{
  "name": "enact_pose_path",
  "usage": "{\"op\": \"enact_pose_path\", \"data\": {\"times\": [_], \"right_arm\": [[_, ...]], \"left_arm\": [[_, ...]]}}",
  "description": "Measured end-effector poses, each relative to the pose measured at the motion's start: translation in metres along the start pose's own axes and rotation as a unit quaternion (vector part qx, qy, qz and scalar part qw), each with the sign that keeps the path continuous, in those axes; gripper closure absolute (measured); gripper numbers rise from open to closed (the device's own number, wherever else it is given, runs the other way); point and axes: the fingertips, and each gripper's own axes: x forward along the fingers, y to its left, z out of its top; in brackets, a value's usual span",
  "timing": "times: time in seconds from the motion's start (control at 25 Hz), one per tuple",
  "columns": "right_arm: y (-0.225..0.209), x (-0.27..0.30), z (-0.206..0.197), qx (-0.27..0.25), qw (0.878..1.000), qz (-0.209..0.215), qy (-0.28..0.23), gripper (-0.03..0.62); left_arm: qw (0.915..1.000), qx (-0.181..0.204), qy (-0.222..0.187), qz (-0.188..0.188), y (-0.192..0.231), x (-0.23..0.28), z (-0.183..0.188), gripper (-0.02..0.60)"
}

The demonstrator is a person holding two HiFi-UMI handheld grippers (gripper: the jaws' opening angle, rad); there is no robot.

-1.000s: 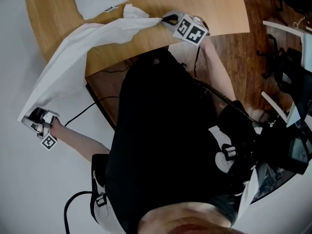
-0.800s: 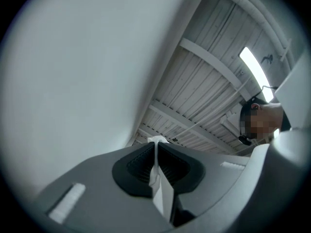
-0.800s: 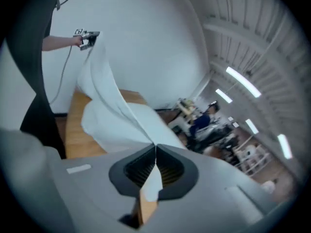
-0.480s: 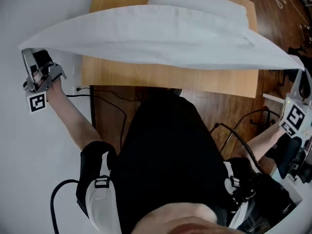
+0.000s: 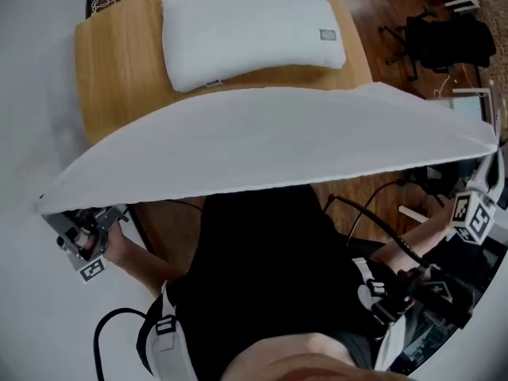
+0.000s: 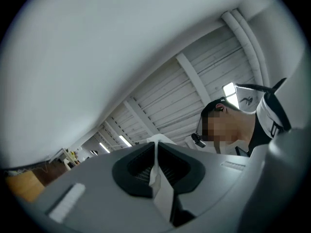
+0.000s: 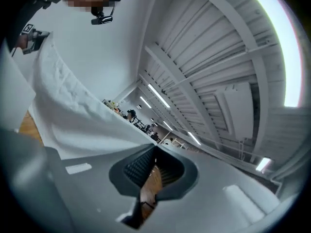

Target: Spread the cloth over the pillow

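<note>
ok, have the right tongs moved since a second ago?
Yes. The right tongs were over the table by the pillow; now they're off its right side, shut on the cloth.

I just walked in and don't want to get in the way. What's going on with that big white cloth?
A person is holding the white cloth in the air, stretched wide in front of them. The left gripper is shut on one end and the right gripper is shut on the other. The white pillow lies uncovered on the wooden table beyond it. The cloth has not yet been laid over the pillow.
</note>
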Motion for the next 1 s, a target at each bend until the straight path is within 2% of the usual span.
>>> {"op": "enact_pose_path", "data": {"times": [0.08, 0.16, 0.28, 0.4, 0.52, 0.64, 0.8, 0.88, 0.92, 0.96, 1.0], "right_arm": [[-0.011, 0.003, 0.002, 0.006, 1.0, -0.019, -0.009, 0.588], [-0.018, 0.012, 0.003, -0.01, 1.0, -0.027, -0.011, 0.588], [-0.012, 0.054, -0.011, -0.018, 0.999, -0.027, -0.009, 0.586], [0.001, 0.11, -0.039, 0.016, 1.0, -0.015, -0.003, 0.588], [0.006, 0.169, -0.052, 0.024, 1.0, -0.006, -0.01, 0.586], [0.023, 0.248, -0.042, 0.019, 0.999, 0.009, -0.047, 0.586], [0.092, 0.392, -0.031, -0.019, 0.995, 0.054, -0.08, 0.586], [0.136, 0.479, -0.037, -0.017, 0.994, 0.088, -0.069, 0.586], [0.165, 0.522, -0.041, -0.008, 0.992, 0.109, -0.061, 0.586], [0.201, 0.565, -0.048, 0.002, 0.99, 0.133, -0.05, 0.586], [0.245, 0.604, -0.063, 0.009, 0.986, 0.162, -0.032, 0.588]], "left_arm": [[0.9997, -0.019, 0.005, -0.017, -0.003, 0.014, -0.012, 0.557], [0.9996, -0.017, 0.01, -0.022, -0.003, 0.025, -0.02, 0.557], [0.9997, -0.012, 0.023, -0.001, 0.009, 0.039, -0.045, 0.557], [0.9987, 0.003, 0.038, 0.033, 0.02, 0.059, -0.073, 0.557], [0.9968, 0.028, 0.06, 0.045, 0.036, 0.098, -0.103, 0.557], [0.9918, 0.064, 0.102, 0.041, 0.089, 0.145, -0.141, 0.557], [0.9867, 0.035, 0.15, 0.053, 0.216, 0.204, -0.209, 0.557], [0.979, 0.026, 0.187, 0.078, 0.28, 0.232, -0.252, 0.557], [0.9709, 0.032, 0.214, 0.102, 0.315, 0.238, -0.275, 0.557], [0.9574, 0.049, 0.25, 0.136, 0.355, 0.237, -0.3, 0.557], [0.9375, 0.079, 0.293, 0.171, 0.394, 0.229, -0.327, 0.557]]}}
